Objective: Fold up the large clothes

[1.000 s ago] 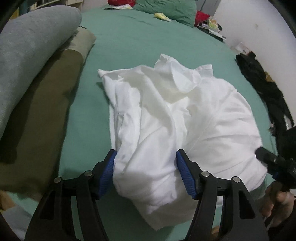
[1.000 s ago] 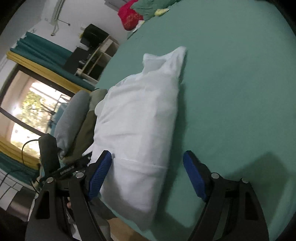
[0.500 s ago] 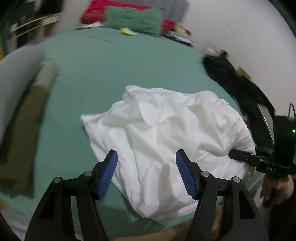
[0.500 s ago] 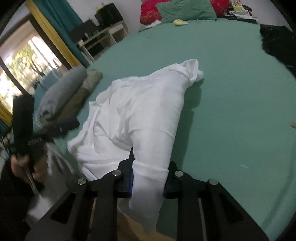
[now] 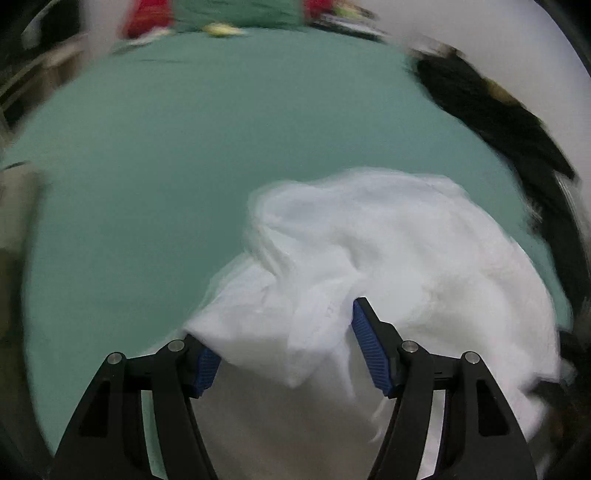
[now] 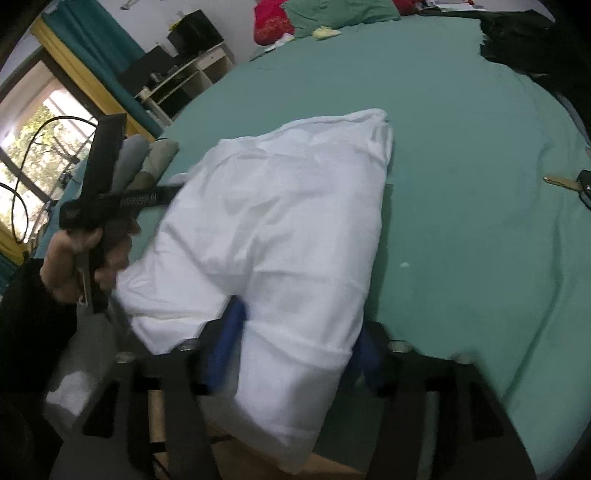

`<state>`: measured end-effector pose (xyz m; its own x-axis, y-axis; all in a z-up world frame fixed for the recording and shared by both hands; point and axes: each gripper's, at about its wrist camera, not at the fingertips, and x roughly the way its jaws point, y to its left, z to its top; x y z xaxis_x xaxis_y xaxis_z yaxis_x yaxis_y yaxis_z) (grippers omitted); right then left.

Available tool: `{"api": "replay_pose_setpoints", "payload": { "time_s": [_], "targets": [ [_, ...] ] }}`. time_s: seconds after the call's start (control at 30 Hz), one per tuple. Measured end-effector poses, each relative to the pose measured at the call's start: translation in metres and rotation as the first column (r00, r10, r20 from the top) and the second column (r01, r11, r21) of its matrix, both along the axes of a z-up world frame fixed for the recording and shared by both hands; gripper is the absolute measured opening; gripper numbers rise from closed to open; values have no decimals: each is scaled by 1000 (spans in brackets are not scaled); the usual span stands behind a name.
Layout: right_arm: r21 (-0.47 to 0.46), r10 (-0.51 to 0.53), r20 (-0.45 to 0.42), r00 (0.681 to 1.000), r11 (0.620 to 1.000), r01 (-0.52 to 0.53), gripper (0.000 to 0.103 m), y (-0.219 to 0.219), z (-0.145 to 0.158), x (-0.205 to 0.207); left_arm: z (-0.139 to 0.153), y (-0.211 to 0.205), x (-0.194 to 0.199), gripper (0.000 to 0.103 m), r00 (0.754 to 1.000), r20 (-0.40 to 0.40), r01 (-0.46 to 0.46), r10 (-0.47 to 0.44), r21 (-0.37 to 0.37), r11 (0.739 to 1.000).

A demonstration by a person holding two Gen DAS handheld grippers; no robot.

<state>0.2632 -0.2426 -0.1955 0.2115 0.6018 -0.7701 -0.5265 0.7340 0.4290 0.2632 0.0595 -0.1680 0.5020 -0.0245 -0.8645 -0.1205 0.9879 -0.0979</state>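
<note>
A large white garment (image 5: 369, 258) lies crumpled on the green bed (image 5: 166, 166) near its front edge; it also shows in the right wrist view (image 6: 288, 229). My left gripper (image 5: 286, 350) is open, its blue pads on either side of a fold of the white cloth. My right gripper (image 6: 295, 350) is open with blurred blue pads, and the garment's near end lies between them and hangs over the bed edge. The left gripper body (image 6: 110, 199) shows in the right wrist view, held in a hand.
Black clothing (image 5: 498, 110) lies at the bed's right side. Folded grey and olive items (image 6: 147, 158) sit at the left. Red and green pillows (image 6: 314, 14) lie at the far end. A key (image 6: 569, 182) rests on the sheet at the right. A shelf and window stand to the left.
My right gripper has opened from being shut on the garment's end. My left gripper has swung right and moved in over the white cloth; its view is blurred.
</note>
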Motion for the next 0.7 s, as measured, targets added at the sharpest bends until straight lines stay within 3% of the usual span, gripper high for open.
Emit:
{"api": "replay_pose_setpoints", "payload": {
  "time_s": [0.07,0.13,0.2,0.23,0.3,0.37,0.47,0.53,0.57,0.6,0.63,0.7],
  "targets": [
    [18,-16,-6,1000,1000,16,74,-2,2,6,4,35,-6,69,985,25,-171,170,32,985],
    [48,-41,16,999,998,40,74,-9,8,11,13,57,-20,69,966,72,-253,250,38,967],
    [94,-73,37,997,993,69,74,-17,16,15,23,68,-34,69,959,101,-268,266,6,963],
    [125,-95,47,994,988,88,74,-20,20,18,31,71,-46,69,958,109,-262,266,-50,964],
    [154,-130,57,990,981,120,75,-25,23,21,37,64,-58,69,964,109,-227,243,-143,963],
    [148,-170,66,983,976,159,76,-29,26,25,37,39,-72,71,988,74,-117,136,-220,968],
    [126,-209,55,976,972,201,76,-34,21,27,22,3,-86,71,1000,18,22,-18,-255,967],
    [122,-225,54,973,969,217,76,-35,19,28,5,-20,-89,70,996,-27,81,-89,-213,974],
    [124,-227,56,972,968,219,76,-38,20,27,-1,-28,-91,55,995,-32,90,-98,-185,979],
    [124,-230,56,972,967,222,76,-39,20,26,-3,-33,-93,17,995,-13,100,-103,-148,984],
    [124,-228,55,972,968,220,76,-41,20,25,-5,-39,-94,12,993,-19,110,-112,-98,989],
    [127,-214,65,975,971,205,76,-44,22,20,4,-36,-99,6,996,-6,87,-88,-82,993]
  ]
}}
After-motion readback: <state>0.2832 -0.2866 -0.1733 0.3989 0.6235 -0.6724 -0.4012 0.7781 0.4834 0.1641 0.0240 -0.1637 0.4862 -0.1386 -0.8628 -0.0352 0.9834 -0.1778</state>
